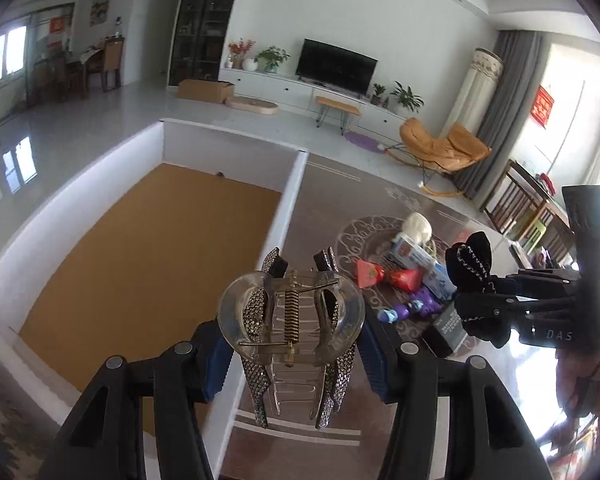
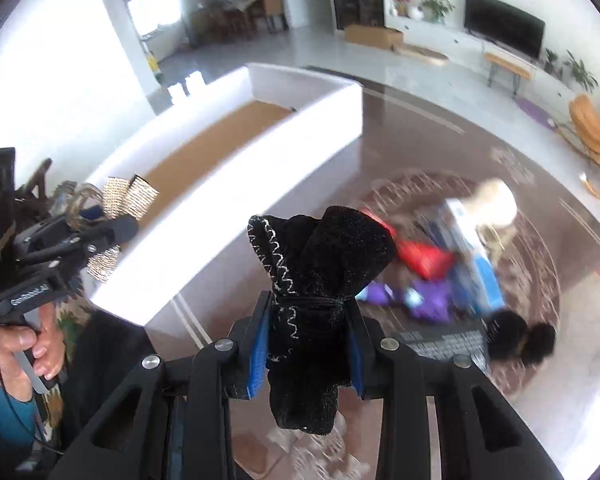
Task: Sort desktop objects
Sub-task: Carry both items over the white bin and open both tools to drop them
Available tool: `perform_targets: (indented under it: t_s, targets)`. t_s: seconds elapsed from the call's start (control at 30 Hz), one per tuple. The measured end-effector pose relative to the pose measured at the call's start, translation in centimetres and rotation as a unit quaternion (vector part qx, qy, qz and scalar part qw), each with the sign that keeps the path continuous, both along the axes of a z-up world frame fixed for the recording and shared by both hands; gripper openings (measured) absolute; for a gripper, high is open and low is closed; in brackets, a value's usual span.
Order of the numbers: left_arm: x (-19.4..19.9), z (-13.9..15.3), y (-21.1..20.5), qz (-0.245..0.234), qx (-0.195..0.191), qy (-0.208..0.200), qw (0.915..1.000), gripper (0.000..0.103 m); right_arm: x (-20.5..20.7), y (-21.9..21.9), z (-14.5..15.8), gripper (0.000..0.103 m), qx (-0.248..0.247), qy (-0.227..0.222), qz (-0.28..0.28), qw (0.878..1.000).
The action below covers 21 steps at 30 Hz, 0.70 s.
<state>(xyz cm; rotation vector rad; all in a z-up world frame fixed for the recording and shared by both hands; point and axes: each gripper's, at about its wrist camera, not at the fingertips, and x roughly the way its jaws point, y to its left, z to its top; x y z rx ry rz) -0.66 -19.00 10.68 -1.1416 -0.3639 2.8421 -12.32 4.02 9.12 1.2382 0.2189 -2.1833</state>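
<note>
While the left gripper (image 1: 291, 344) is clamping a clear hair claw clip (image 1: 291, 316) between its blue pads (image 1: 216, 364), the clip is sitting crosswise between the fingers, its spring facing the camera and its rhinestone prongs hanging below. Ahead and to the left of this gripper, a white box (image 1: 288, 200) with a brown floor is standing on the dark patterned table (image 1: 332, 200). The right gripper (image 2: 310, 344) is gripping a black cloth bundle (image 2: 312, 280) with white zigzag stitching, the jaws pressing on it just below its elastic tie, and the bundle's two ends are sticking out above and below the pads. Ahead and to the right of both grippers, the remaining items are lying on the table in a heap (image 1: 408, 276): red packets, a blue-and-white carton, purple pieces and a cream ball.
</note>
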Motion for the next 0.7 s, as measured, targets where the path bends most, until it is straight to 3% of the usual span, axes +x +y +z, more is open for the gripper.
perform_targets:
  t_s: [0.07,0.17,0.33,0.43,0.47,0.5,0.57,0.7]
  targets:
    - [-0.4,-0.1,-4.1,0.046,-0.016,-0.012,0.9987,0.055,-0.1,-5.2,1.9,0.034,-0.036,0.008,0.036,0.999]
    - [-1.2,-2.0,-8.9,0.09,-0.025,-0.049,0.9944,0.055,-0.2,-13.6,1.7,0.034,-0.058,0.012,0.082,0.995]
    - [-2.3,-6.2,-13.1,0.12,-0.024,-0.112,0.9862,0.055,-0.5,-23.0,-2.5,0.034,-0.01,-0.009,0.122,0.992]
    - [-2.5,-7.5,-13.9,0.128,-0.025,-0.124,0.9836,0.055,-1.0,-25.4,-5.6,0.036,0.01,-0.037,0.125,0.991]
    - [-2.5,-7.8,-14.0,0.131,-0.026,-0.127,0.9829,0.055,-1.1,-25.9,-6.3,0.042,0.013,-0.046,0.124,0.991]
    - [-2.5,-7.9,-13.9,0.135,-0.037,-0.125,0.9824,0.056,-1.2,-26.1,-7.0,0.057,0.017,-0.053,0.122,0.991]
    - [-2.4,-7.9,-13.9,0.141,-0.042,-0.126,0.9812,0.058,-1.2,-26.3,-7.5,0.079,0.018,-0.049,0.113,0.992]
    - [-1.9,-7.7,-13.8,0.163,-0.051,-0.117,0.9783,0.076,0.1,-24.4,-5.8,0.081,-0.004,-0.004,0.092,0.996]
